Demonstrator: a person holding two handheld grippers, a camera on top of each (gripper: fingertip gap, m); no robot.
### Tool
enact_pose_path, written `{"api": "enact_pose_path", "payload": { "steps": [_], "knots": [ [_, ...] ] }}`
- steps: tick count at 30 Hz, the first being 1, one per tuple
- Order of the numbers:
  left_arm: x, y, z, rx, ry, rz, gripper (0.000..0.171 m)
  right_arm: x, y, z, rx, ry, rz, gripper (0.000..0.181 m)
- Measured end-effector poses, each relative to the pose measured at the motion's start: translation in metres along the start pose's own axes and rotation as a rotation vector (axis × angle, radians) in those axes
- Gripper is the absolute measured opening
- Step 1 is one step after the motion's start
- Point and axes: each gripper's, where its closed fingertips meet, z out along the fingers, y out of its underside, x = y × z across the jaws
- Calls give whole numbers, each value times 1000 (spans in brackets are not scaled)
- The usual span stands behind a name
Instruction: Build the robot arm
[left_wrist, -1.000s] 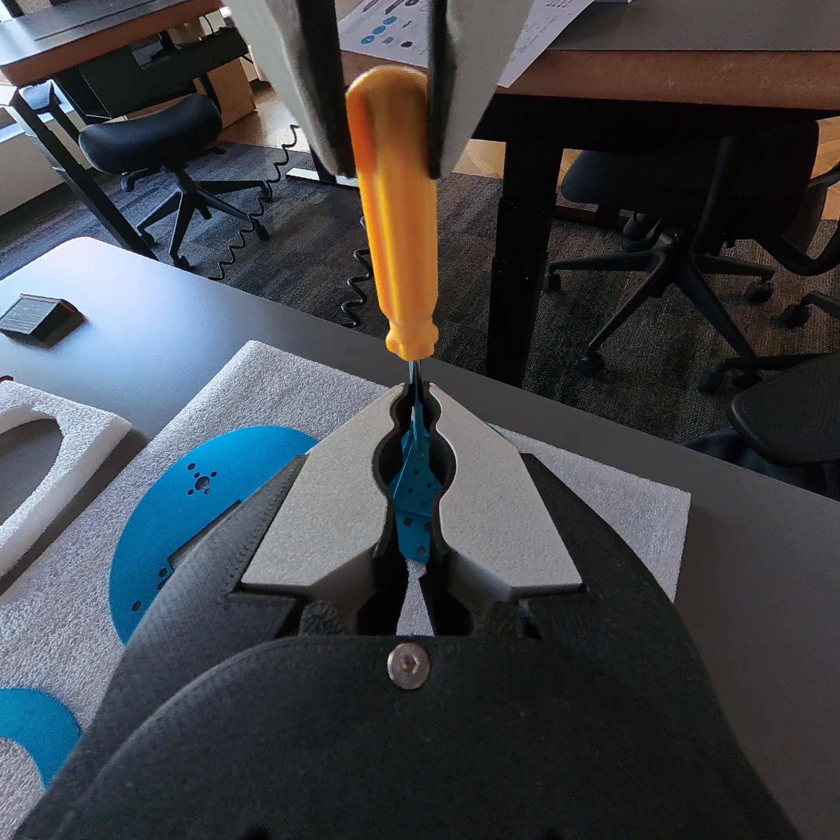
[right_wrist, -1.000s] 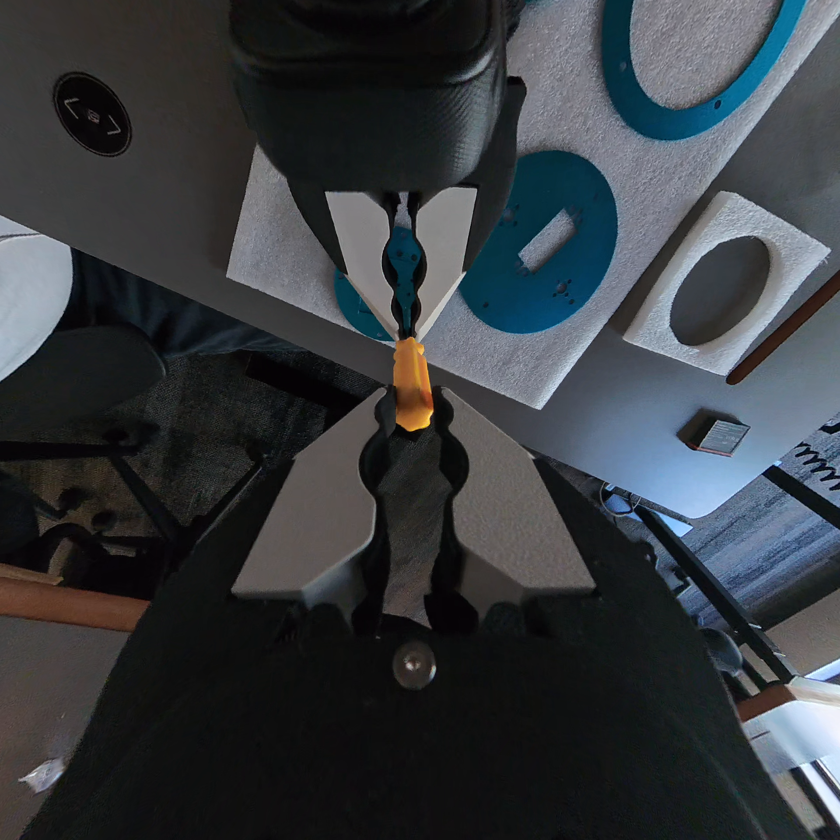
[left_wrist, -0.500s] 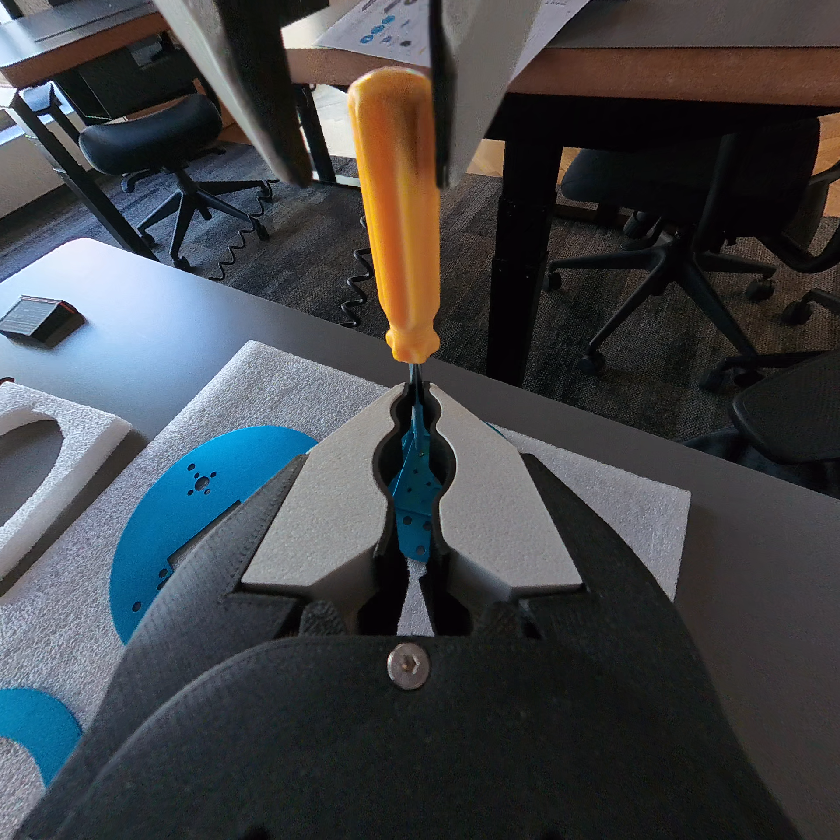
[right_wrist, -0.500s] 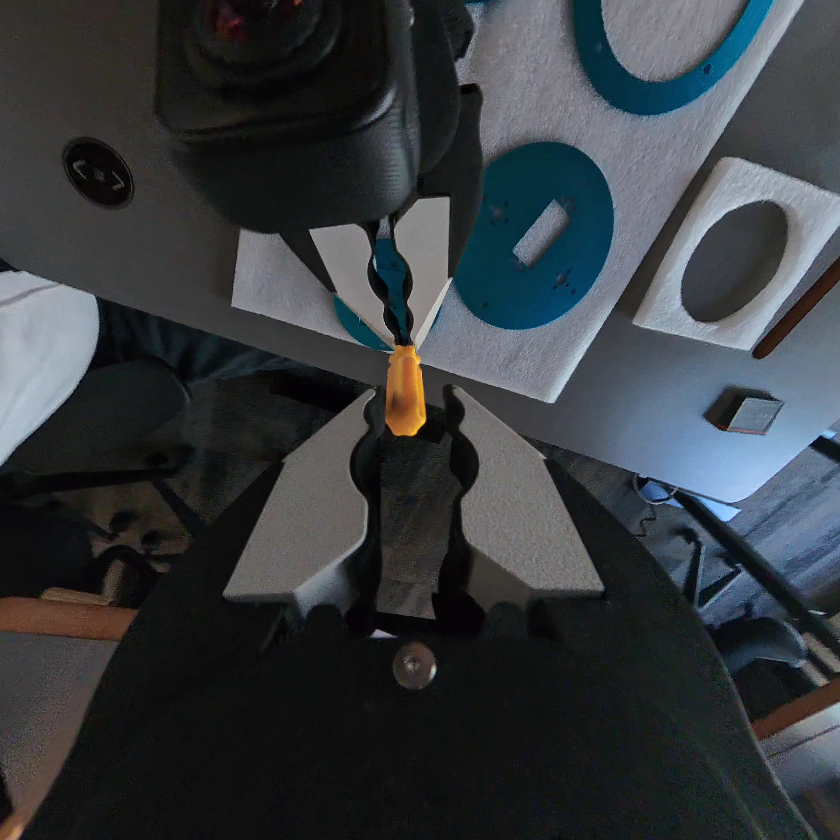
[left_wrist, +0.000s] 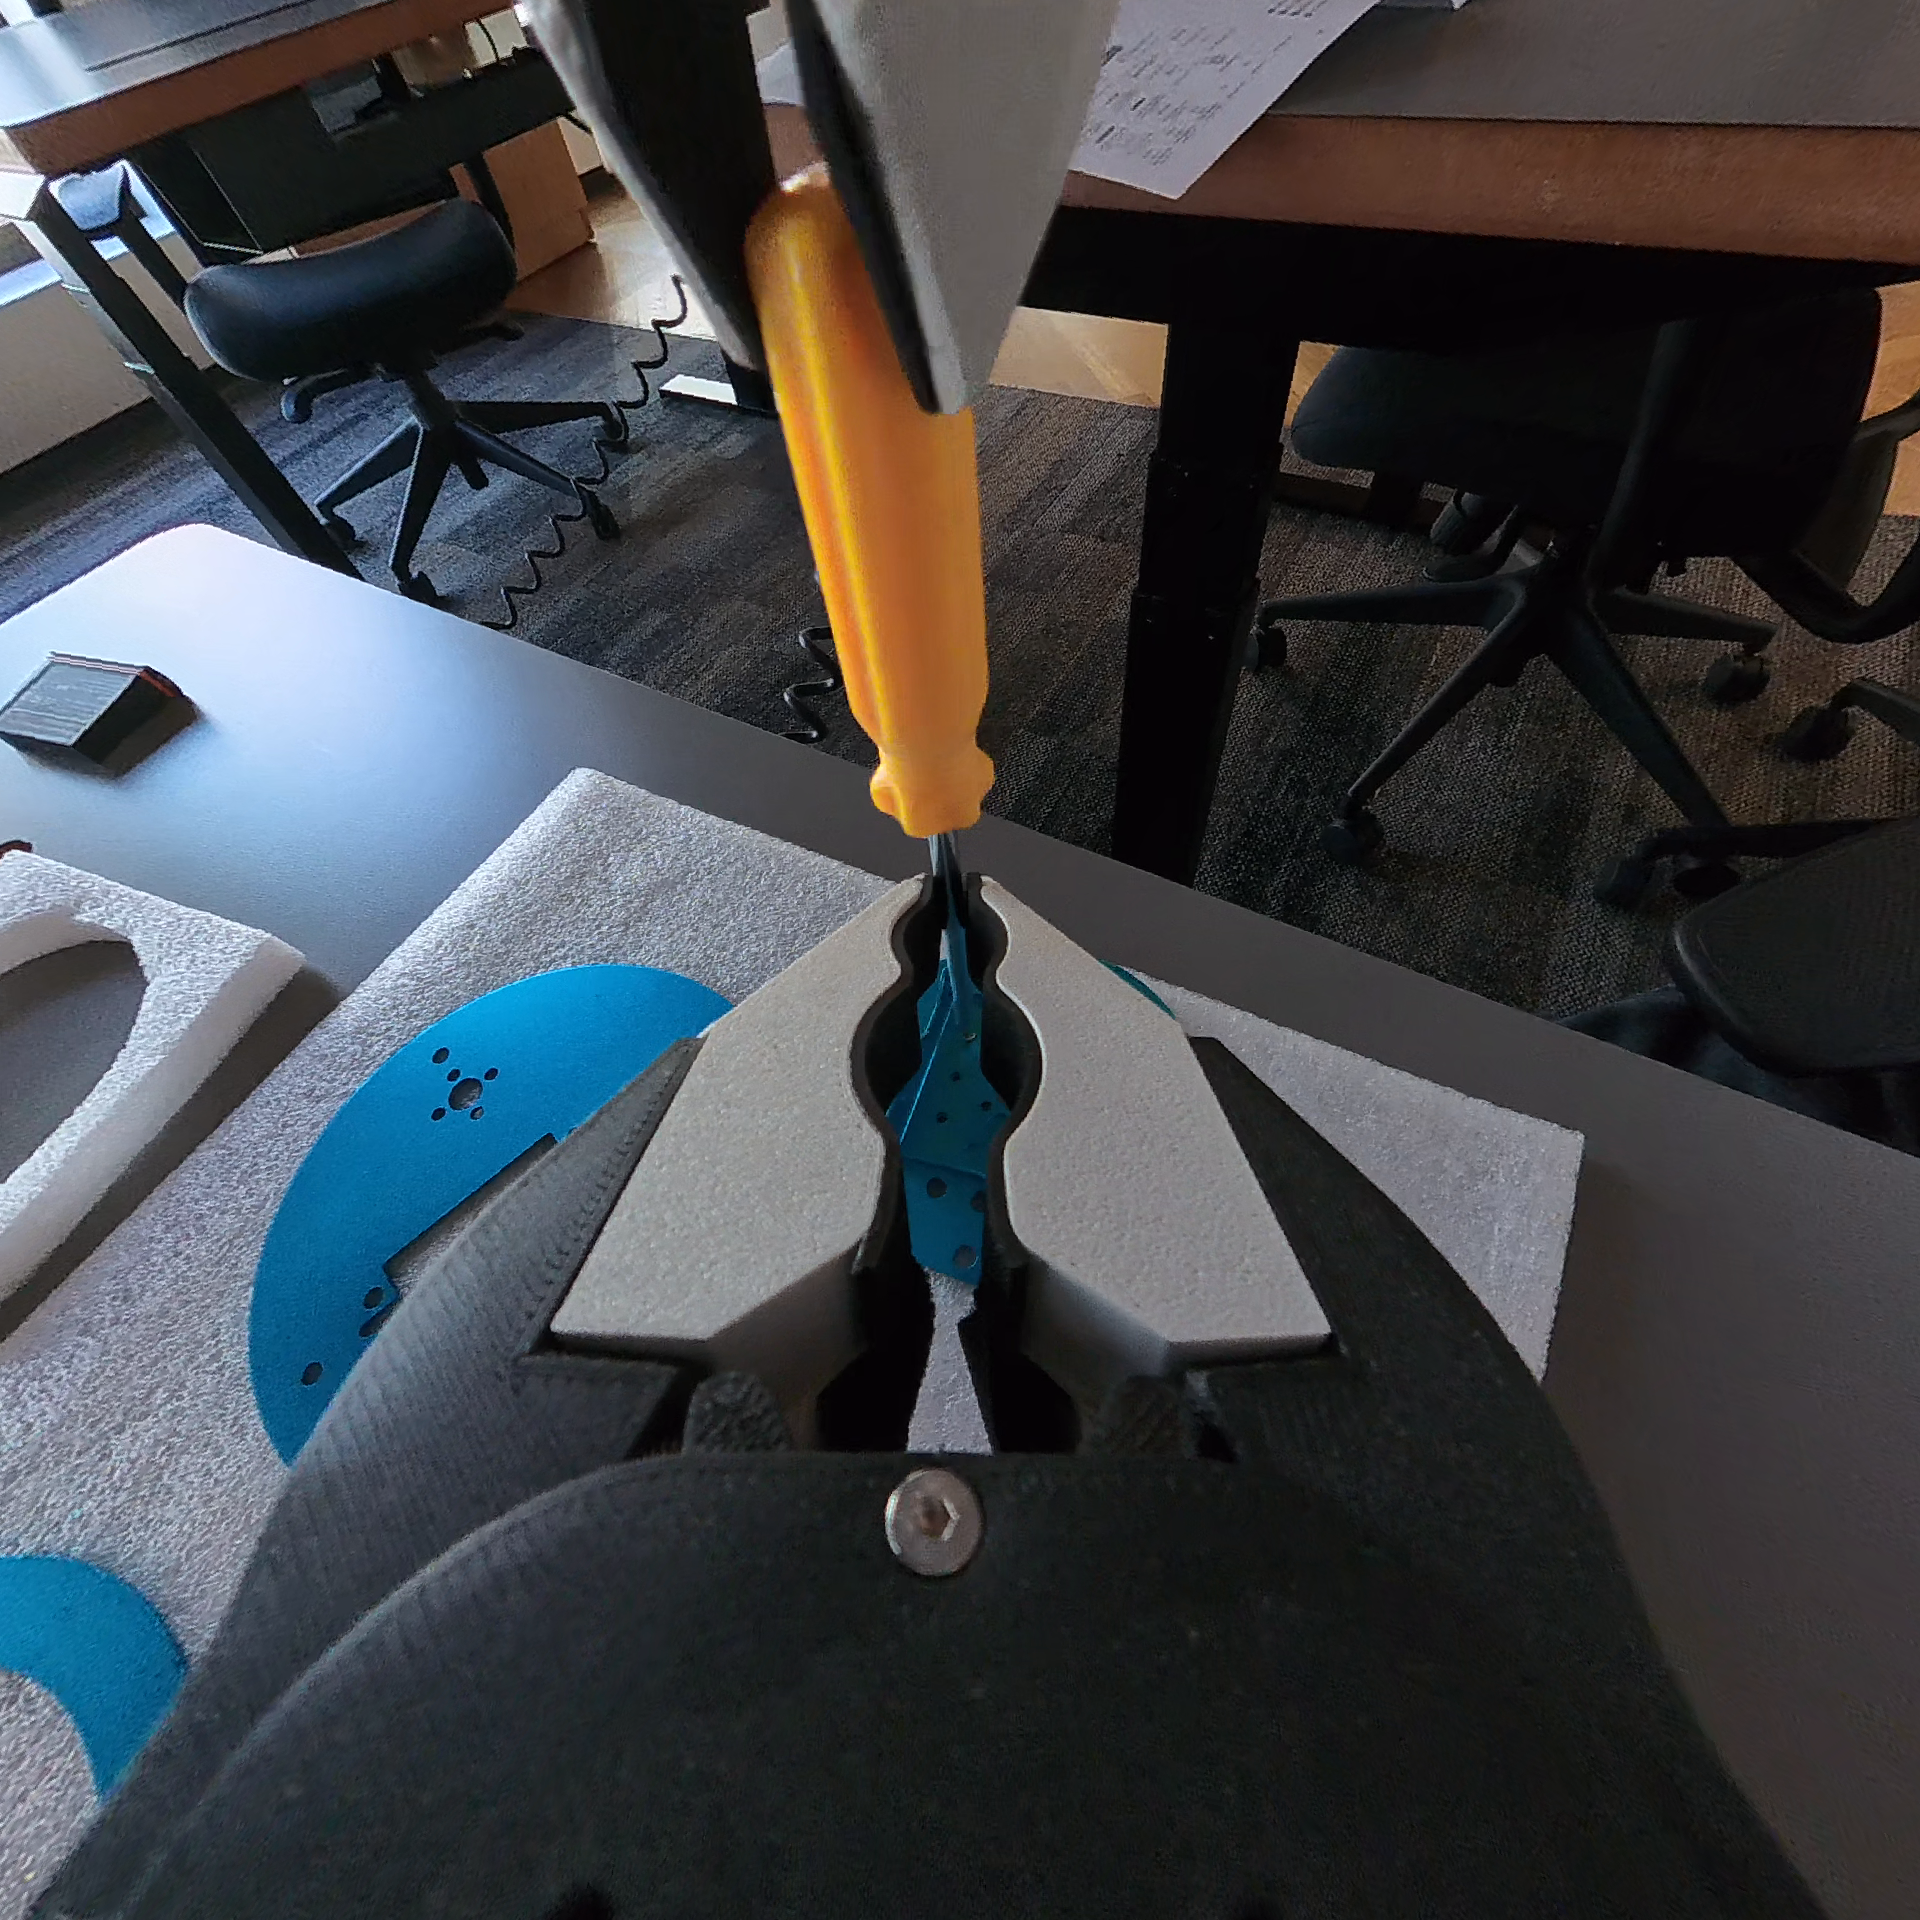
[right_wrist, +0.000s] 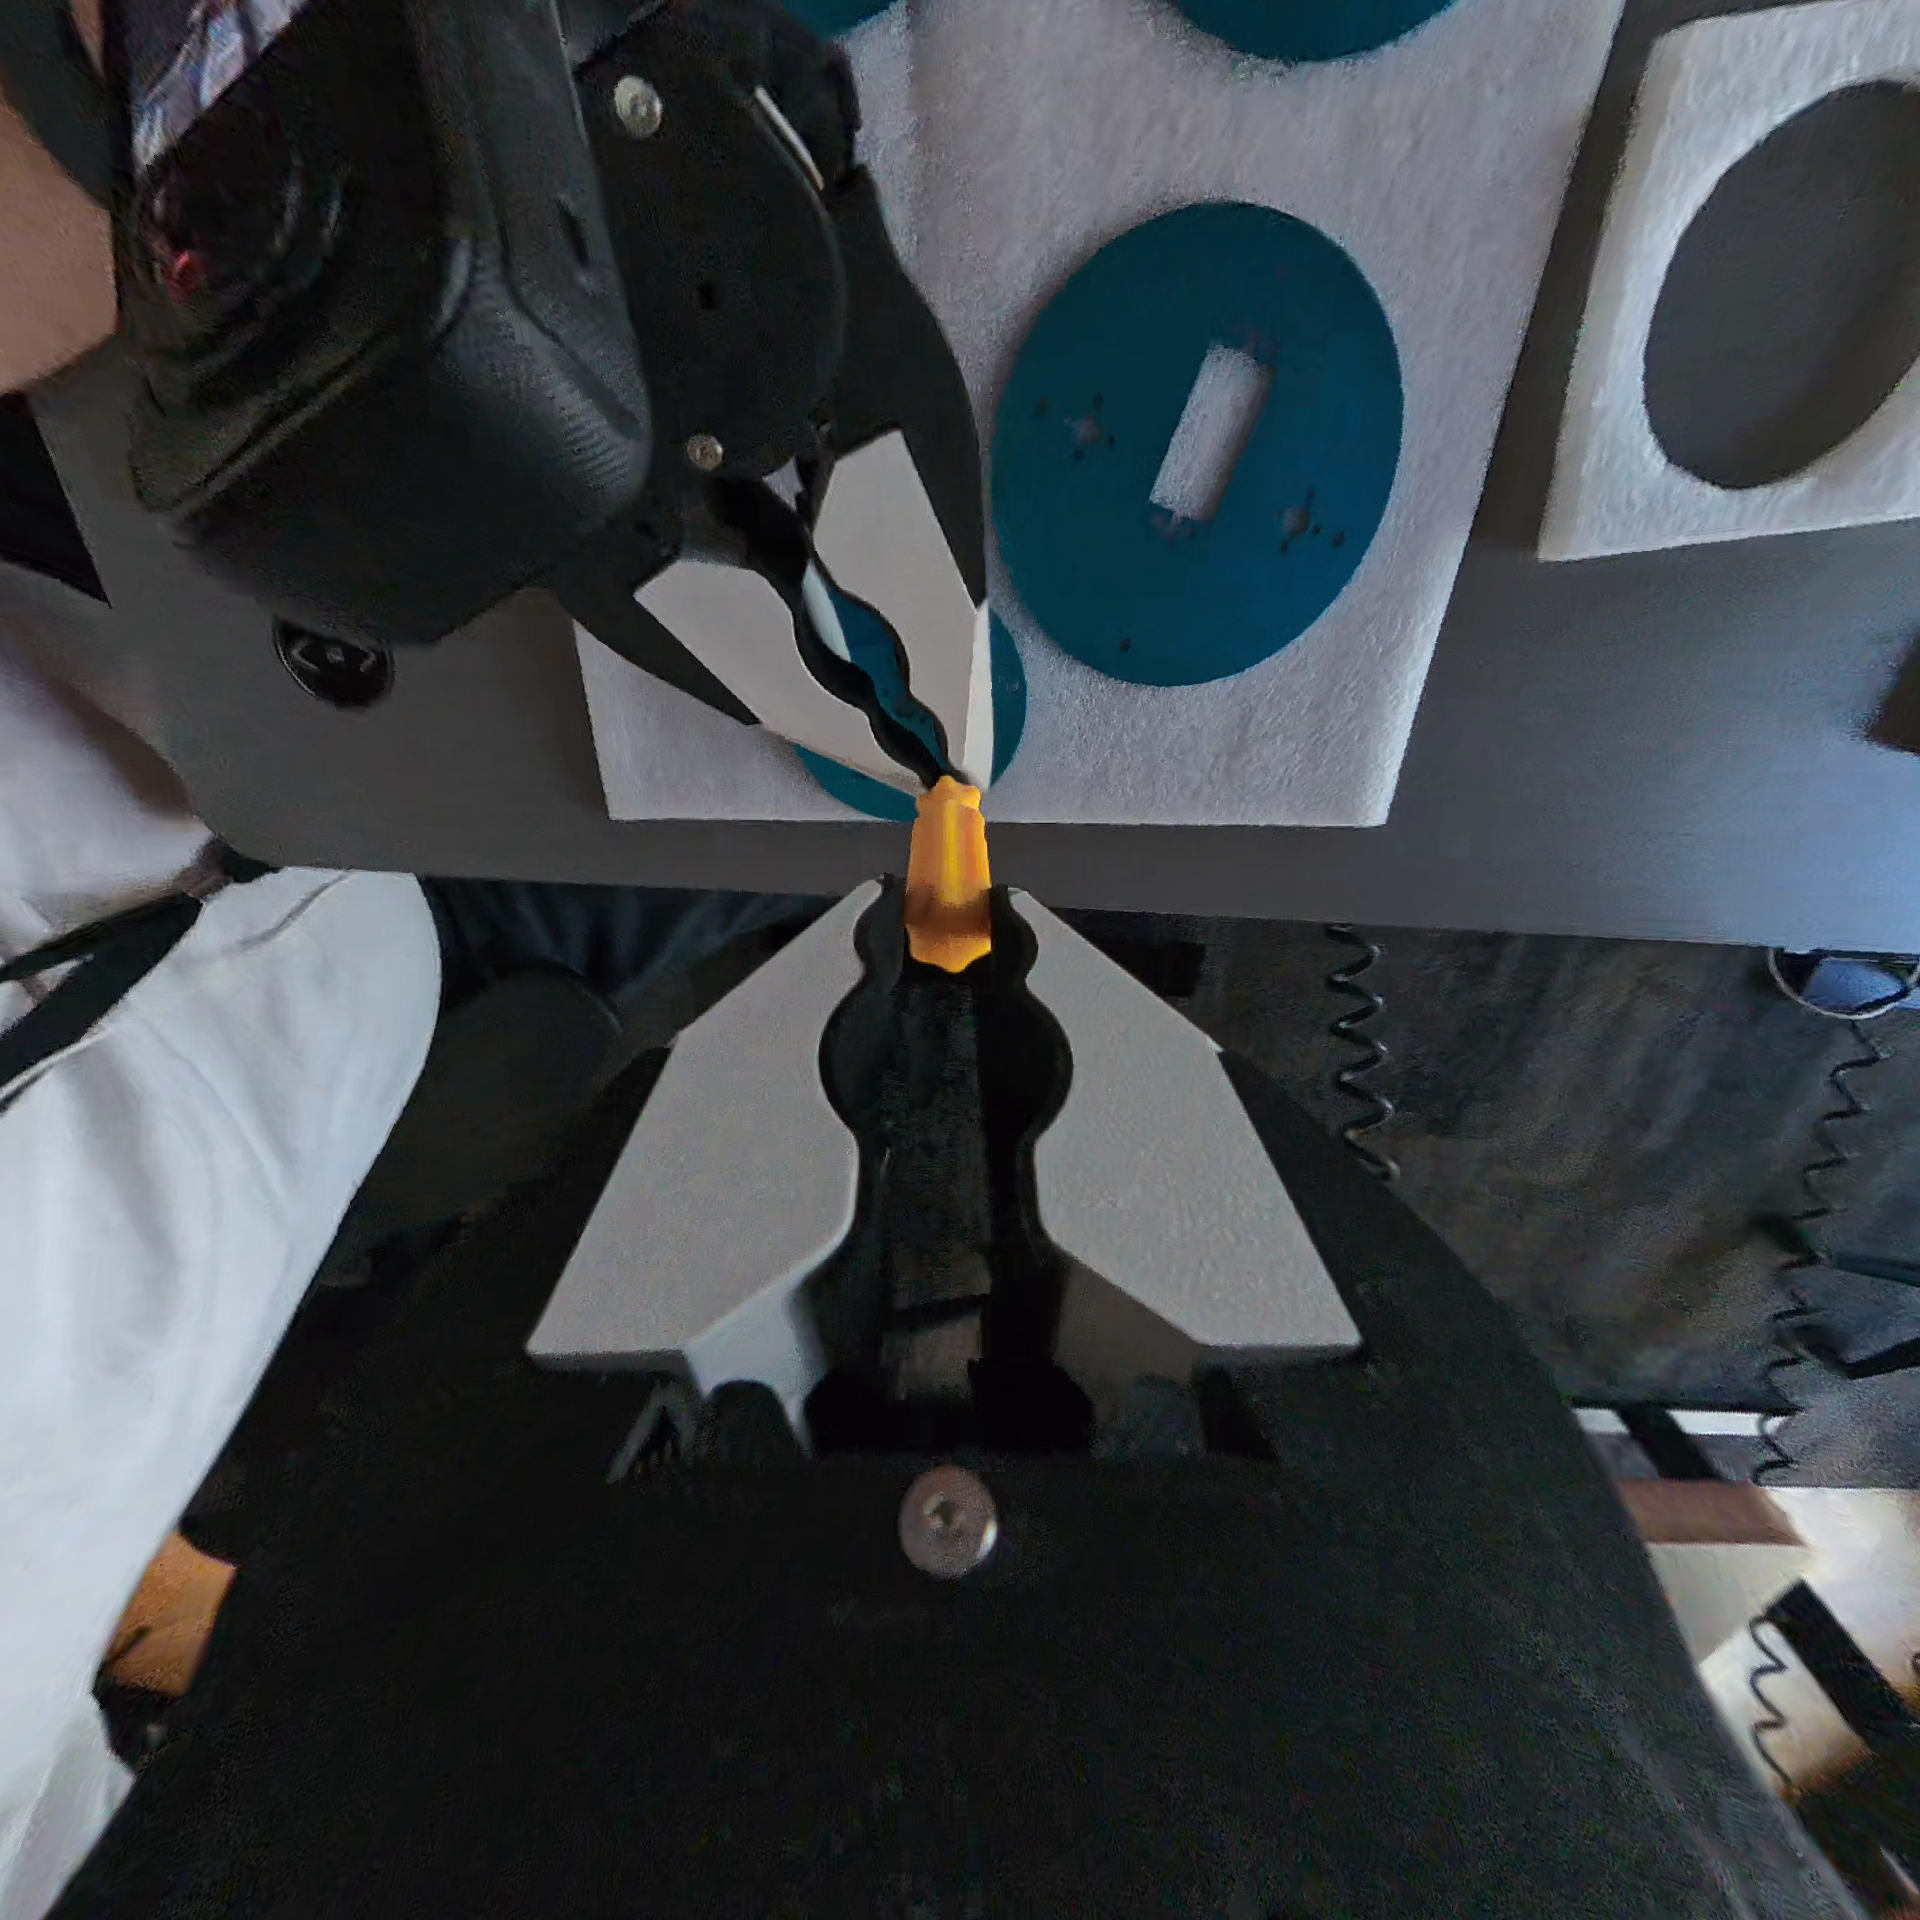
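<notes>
My left gripper is shut on a small blue perforated bracket, held edge-on above a white foam mat. An orange-handled screwdriver stands over it, its dark shaft entering between my left fingertips at the bracket's top. My right gripper is shut on the orange handle and comes down from above in the left wrist view. The right wrist view looks down the screwdriver onto the left gripper and the bracket.
A blue disc with a rectangular slot lies on the mat beside the left gripper, with a blue ring nearer. A foam block with an oval hole and a small black wedge sit on the grey table. The table edge, office chairs and a white sleeve are close. The tips of one gripper are about 9 cm away from the tips of the other.
The right gripper opened off the orange handle half a second ago, turned about the screwdriver's axis, and is shut on it again. The left gripper and bracket stayed put.
</notes>
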Motion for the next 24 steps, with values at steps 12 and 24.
{"api": "enact_pose_path", "payload": {
  "steps": [12,24],
  "knots": [
    [1,0,1,0,4,7,3,-7,0,-3,0,94,-433,11],
    [0,0,1,-1,2,2,2,1,7,1,-45,55,-285,17]
  ]
}}
